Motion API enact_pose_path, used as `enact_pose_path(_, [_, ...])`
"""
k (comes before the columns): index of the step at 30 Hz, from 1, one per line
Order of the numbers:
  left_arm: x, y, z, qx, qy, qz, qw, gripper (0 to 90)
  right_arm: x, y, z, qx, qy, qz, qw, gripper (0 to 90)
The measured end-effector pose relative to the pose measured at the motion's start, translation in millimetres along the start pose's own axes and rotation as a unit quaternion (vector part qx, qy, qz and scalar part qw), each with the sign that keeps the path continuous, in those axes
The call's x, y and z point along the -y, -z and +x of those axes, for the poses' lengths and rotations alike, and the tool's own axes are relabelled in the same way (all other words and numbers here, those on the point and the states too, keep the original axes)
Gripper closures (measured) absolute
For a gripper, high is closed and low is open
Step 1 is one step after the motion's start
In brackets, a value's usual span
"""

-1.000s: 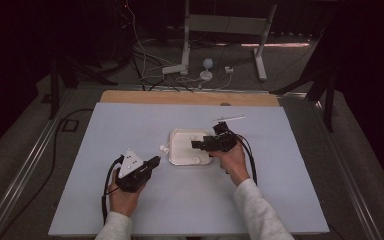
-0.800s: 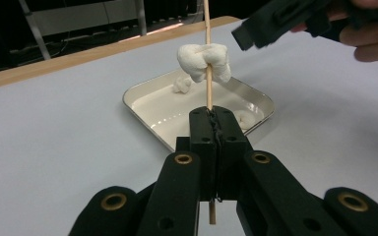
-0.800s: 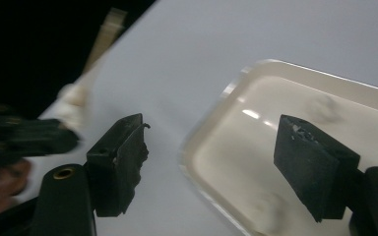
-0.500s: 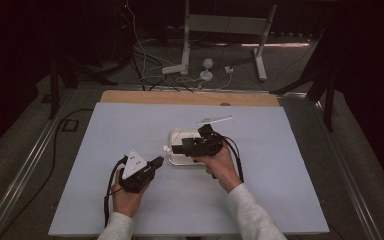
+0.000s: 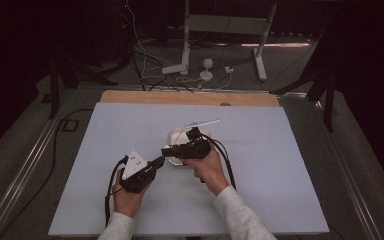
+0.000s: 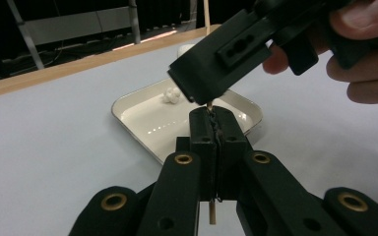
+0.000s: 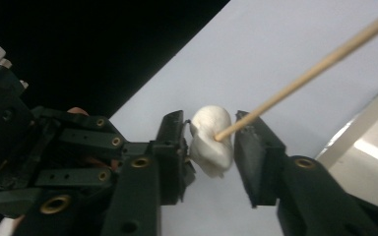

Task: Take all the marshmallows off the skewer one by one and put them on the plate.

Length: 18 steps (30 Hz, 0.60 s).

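My left gripper [image 6: 211,112] is shut on a thin wooden skewer [image 6: 211,214] that runs up between its pads; in the high view the left gripper [image 5: 159,161] sits low on the table. Just above and ahead of its tip is my right gripper [image 5: 167,151]. Its jaws have just been closing around a soft white lump [image 7: 210,140], and both pads now touch it. The skewer [image 7: 315,66] comes in from the upper right and its tip enters the lump between the right gripper's [image 7: 209,118] jaws. In the left gripper view the right gripper [image 6: 197,91] hides the skewer's upper part.
A shallow white tray [image 6: 142,142] lies just beyond both grippers, with another white lump [image 6: 171,95] in its far corner. The tray [image 5: 177,136] sits mid-table on a pale blue surface. A wooden strip [image 5: 190,97] edges the far side, with stand legs and cables on the floor behind.
The right gripper has moved left from over the tray to the left gripper's tip, its jaws narrower than before. The left hand has stayed where it was.
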<state>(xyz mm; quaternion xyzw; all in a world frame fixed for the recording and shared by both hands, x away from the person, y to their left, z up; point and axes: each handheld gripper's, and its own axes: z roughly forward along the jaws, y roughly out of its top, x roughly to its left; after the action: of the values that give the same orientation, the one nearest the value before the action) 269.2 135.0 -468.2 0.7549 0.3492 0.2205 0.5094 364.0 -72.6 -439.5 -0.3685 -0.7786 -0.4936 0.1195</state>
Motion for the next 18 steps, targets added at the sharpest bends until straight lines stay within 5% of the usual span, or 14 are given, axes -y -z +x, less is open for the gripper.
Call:
enact_pose_path(5, [-0.3,-0.1,-0.1,0.001,0.0,-0.002,1.0,90.0,-1.1,0.1,2.7,0.0,0.0,-0.003,1.0,76.1])
enact_pose_path(18, [-3.7,4.1,-1.2,0.003,-0.018,-0.007,0.9998,90.0,-8.1,9.7,7.5,0.002,0.016,-0.01,0.9998,78.5])
